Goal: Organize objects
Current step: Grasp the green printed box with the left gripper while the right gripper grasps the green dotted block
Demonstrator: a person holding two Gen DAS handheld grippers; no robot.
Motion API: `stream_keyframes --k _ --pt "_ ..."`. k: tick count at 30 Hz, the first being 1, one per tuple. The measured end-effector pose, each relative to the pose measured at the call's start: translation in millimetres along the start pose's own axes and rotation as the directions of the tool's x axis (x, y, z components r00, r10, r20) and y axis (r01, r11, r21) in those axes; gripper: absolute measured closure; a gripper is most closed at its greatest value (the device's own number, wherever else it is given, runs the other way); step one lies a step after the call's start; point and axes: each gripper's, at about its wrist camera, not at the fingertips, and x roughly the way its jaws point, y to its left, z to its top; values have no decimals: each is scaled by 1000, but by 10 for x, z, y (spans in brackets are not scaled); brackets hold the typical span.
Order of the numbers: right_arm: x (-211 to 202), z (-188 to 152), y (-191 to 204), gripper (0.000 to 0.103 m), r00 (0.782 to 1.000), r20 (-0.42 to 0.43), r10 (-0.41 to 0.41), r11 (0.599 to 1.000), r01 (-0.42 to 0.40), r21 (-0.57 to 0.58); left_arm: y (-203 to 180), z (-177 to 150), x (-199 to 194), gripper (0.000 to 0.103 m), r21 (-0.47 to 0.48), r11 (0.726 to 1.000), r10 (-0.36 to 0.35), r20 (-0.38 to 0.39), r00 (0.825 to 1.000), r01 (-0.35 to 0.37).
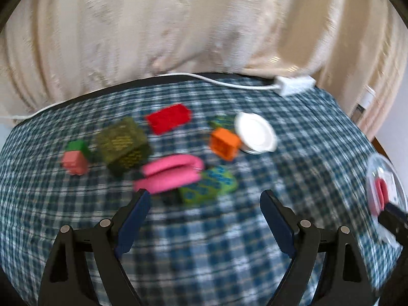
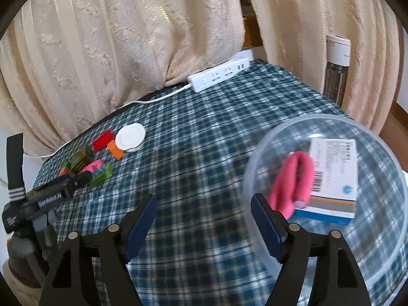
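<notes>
Left gripper spread above the pink roll (soft, light); we judge a mid-body pinch best.

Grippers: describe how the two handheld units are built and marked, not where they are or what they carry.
Left gripper and right gripper match: black plastic triangular linkage arms with silver round pivot pins, ending in dark blue ribbed pads on the jaws. The right wrist view shows the left unit's black body with white lettering and a black strap with white zigzag stripes.
</notes>
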Motion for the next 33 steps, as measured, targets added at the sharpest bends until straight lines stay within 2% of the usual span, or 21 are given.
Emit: stream_keyframes --k 7,10,13,16,19,24,33 --pt "164 -33 229 18 999 -35 24 1000 -25 -15 586 136 108 14 -169 985 34 -30 999 -39" --pt "216 -51 318 18 998 -49 33 999 -35 -27 792 183 168 14 -254 967 19 -48 999 -30" --pt "267 -48 400 17 997 -60 42 998 -45 -41 891 228 218 14 -300 954 10 -47 999 -24" --pt "309 -53 472 17 996 -70 48 997 -52 -56 953 304 307 14 -328 944 15 -44 999 -29" --pt "342 -55 510 17 996 -77 52 996 -57 -66 1006 374 410 8 -346 937 38 -47 998 -52" --pt "418 -41 565 17 994 -90 60 995 -67 -76 1063 494 552 6 -384 919 74 -50 996 -87" --pt "595 2 768 17 991 -111 70 987 -84 -135 1142 582 849 6 -408 901 112 -109 988 -147"
